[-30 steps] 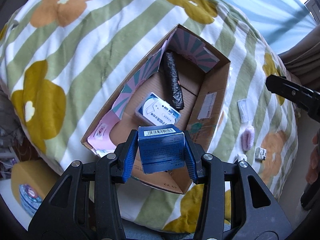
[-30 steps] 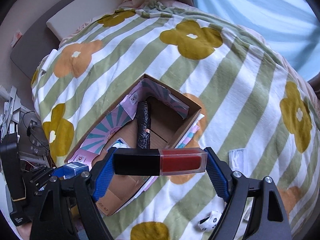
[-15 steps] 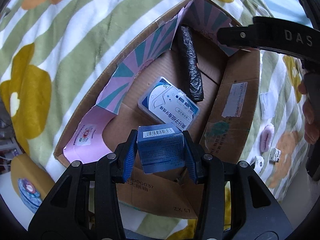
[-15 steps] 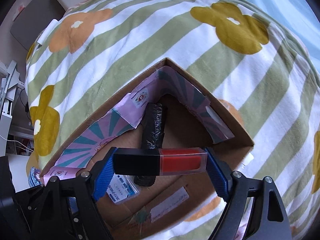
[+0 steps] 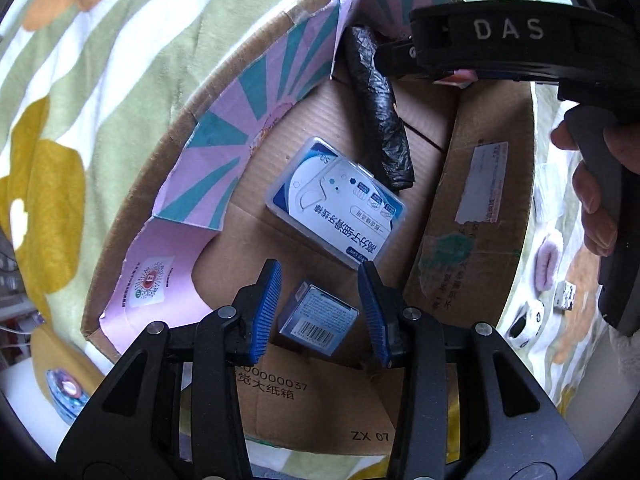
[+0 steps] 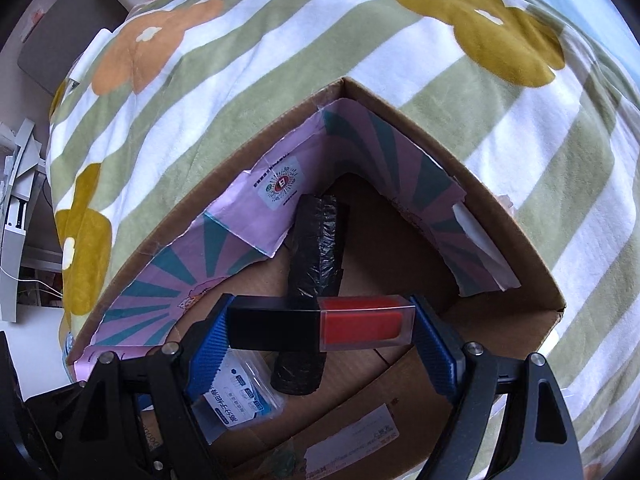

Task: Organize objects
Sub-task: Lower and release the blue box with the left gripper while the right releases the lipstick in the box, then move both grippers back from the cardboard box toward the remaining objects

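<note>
An open cardboard box (image 5: 476, 216) with pink and teal inner flaps sits on a flowered blanket. My left gripper (image 5: 320, 312) is open over its near end. A small blue box (image 5: 318, 318) lies on the box floor between and below the pads. A blue-and-white plastic case (image 5: 340, 204) and a black wrapped roll (image 5: 380, 116) also lie inside. My right gripper (image 6: 320, 330) is shut on a red-and-black lipstick (image 6: 320, 328), held crosswise over the cardboard box (image 6: 500, 248), above the black roll (image 6: 316, 260).
The green-striped blanket (image 6: 280, 40) with yellow and orange flowers surrounds the box. Right of the box lie a pink fuzzy item (image 5: 548, 264), a small white-and-black item (image 5: 526, 324) and a small white piece (image 5: 565, 295). The right gripper's body (image 5: 508, 40) hangs over the box's far end.
My left gripper has opened and let go of the small blue box, which now lies on the box floor. My right gripper has come lower over the box with the lipstick.
</note>
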Demonstrator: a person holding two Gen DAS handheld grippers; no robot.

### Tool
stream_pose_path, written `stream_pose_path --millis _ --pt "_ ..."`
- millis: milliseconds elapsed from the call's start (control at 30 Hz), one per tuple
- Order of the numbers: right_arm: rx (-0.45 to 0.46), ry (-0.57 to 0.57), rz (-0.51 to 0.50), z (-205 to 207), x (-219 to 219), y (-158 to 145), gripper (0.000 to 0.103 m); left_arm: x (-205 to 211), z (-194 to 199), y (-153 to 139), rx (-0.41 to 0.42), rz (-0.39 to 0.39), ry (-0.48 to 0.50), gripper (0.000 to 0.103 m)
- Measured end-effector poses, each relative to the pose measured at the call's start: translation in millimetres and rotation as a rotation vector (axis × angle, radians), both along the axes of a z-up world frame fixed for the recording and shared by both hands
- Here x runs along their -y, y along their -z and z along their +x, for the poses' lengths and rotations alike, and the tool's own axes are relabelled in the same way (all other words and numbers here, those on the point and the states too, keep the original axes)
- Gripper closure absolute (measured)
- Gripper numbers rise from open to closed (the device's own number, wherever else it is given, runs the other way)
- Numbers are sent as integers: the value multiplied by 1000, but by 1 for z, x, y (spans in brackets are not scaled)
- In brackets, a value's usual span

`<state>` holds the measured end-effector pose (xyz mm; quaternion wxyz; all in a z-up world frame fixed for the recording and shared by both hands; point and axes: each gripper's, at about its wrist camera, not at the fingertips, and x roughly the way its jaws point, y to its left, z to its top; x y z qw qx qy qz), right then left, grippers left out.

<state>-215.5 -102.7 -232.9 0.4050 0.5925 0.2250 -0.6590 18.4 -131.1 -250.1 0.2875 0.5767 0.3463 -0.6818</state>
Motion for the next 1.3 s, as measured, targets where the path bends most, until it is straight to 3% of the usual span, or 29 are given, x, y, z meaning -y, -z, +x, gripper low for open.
stream_pose_path --millis 33,67,100,133,533,767,967,1300 --pt "15 3 7 0 1 2 21 -1 -1 -1 4 -8 1 53" --pt "24 9 12 0 1 3 16 -1 -1 -2 0 -13 2 16" --pt "22 15 5 0 0 3 11 -2 -2 -4 -8 -16 1 0" --pt "14 18 -6 1 0 2 0 -3 -2 -5 -33 -18 -3 0" --pt "1 43 -47 7 -8 -17 0 -14 -5 2 -83 -13 4 0" --pt "-30 61 -59 14 -21 -46 0 -18 3 -6 -110 -27 2 0" --pt "-71 126 -76 21 -53 -90 0 -11 -9 -33 -137 -63 43 0" --pt "-153 302 -88 52 -138 -162 0 -39 -1 -129 -183 -170 195 0"
